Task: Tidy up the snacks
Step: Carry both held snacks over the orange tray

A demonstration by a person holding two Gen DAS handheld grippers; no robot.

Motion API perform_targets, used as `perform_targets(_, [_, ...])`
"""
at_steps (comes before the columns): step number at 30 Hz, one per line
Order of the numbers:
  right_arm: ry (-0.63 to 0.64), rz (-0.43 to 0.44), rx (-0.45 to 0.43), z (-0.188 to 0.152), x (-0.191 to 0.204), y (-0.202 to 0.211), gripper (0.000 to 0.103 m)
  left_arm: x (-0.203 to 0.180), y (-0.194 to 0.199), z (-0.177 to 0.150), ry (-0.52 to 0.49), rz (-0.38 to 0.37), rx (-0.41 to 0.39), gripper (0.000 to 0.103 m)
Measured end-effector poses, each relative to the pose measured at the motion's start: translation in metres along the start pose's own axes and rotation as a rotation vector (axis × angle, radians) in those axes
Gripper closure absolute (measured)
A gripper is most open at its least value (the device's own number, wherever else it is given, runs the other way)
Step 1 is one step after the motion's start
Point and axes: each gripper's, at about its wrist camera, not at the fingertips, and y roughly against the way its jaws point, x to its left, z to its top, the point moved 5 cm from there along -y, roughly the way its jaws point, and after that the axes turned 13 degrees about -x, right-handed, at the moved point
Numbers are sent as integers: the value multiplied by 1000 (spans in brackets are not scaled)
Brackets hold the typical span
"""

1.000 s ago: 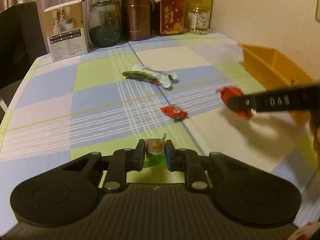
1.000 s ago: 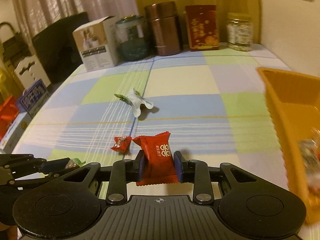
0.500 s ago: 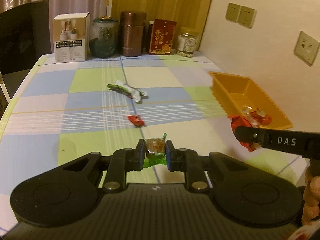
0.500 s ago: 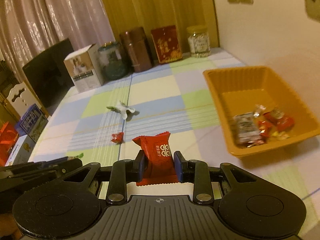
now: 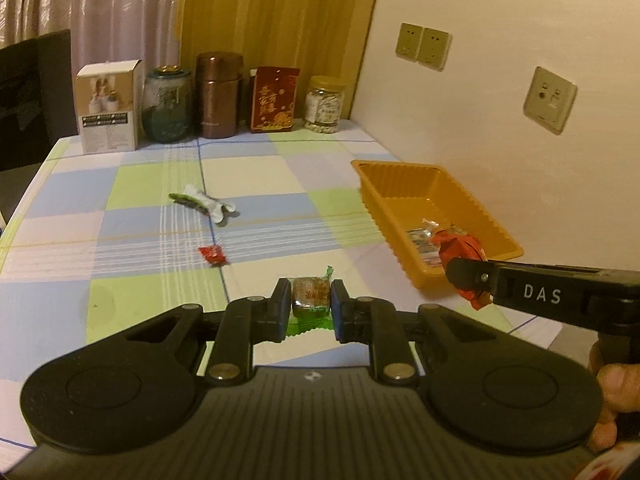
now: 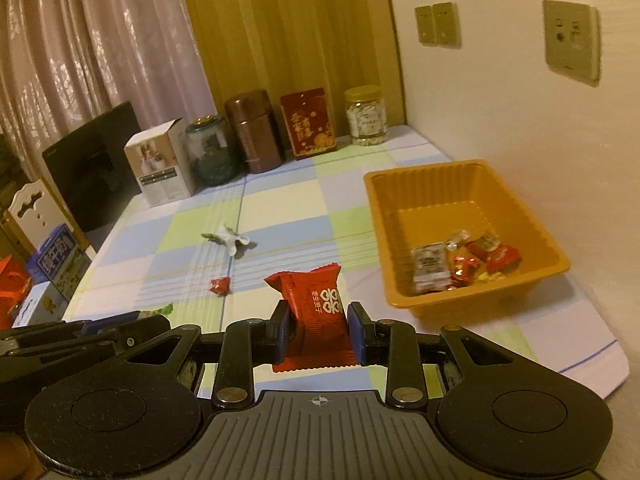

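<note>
My left gripper [image 5: 310,302] is shut on a small green-wrapped candy [image 5: 310,298], held above the checked tablecloth. My right gripper [image 6: 318,322] is shut on a red snack packet [image 6: 316,300]; in the left wrist view it reaches in from the right with the red packet [image 5: 460,250] in front of the tray's near corner. The orange tray [image 6: 516,204] stands by the wall at right and holds several wrapped snacks [image 6: 460,264]. A small red candy [image 5: 212,255] and a green-and-white wrapper [image 5: 204,204] lie loose on the cloth.
A white box [image 5: 108,106], a glass jar [image 5: 166,104], a brown canister [image 5: 218,96], a red box [image 5: 274,100] and a clear jar [image 5: 324,104] line the table's far edge. A dark chair [image 5: 36,92] stands at the left. Boxes [image 6: 56,264] sit beside the table.
Both grippers have risen and drawn back with their snacks still held. The orange tray has come fully into view, and the right gripper has swung toward its near corner.
</note>
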Motion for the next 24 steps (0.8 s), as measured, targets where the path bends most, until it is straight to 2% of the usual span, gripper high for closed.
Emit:
perform_targets(8, [-23,-31,-20,5,-19,15,72,-21,2,5,-22,-26,-6,85])
perform_targets(24, [-67,-108,-39,12,-64,22,72,-57,-20,5,-31,-90,16,85])
